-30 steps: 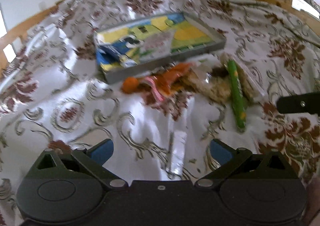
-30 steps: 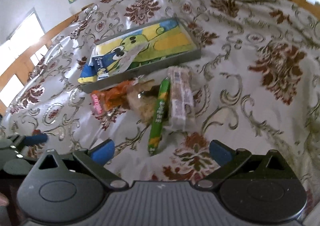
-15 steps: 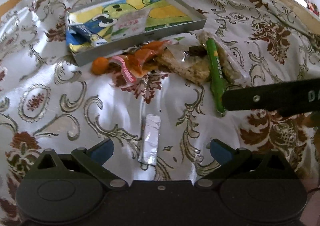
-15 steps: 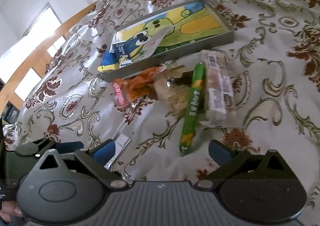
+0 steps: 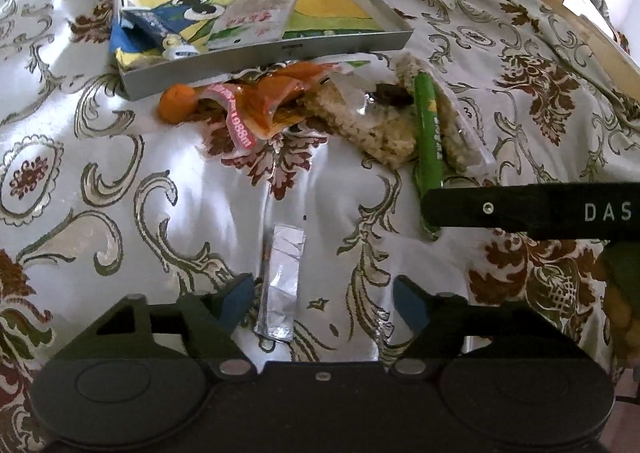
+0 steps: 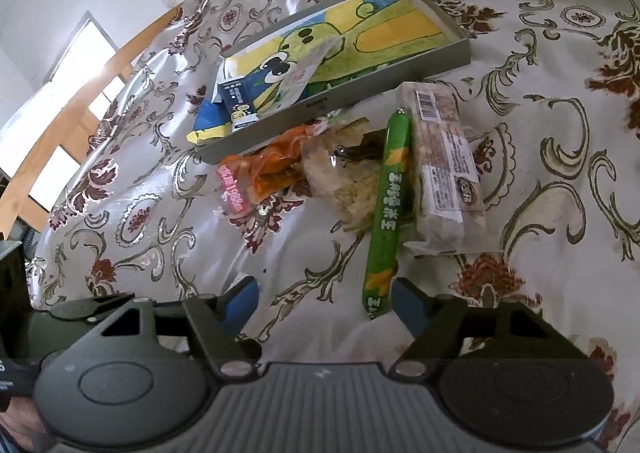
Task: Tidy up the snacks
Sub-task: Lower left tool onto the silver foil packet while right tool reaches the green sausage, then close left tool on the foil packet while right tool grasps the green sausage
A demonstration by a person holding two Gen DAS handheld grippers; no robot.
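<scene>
Snacks lie just below the grey tray (image 6: 460, 57): green sausage stick (image 6: 390, 209) pointing tray-ward, its near end between the closing right gripper (image 6: 324, 303). Only the left view shows a silver packet (image 5: 282, 277) lengthwise between the closing left gripper (image 5: 324, 299), untouched.

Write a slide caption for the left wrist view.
Left tool, closing, straddles a silver packet without gripping it; snacks lie heaped before the tray.
</scene>
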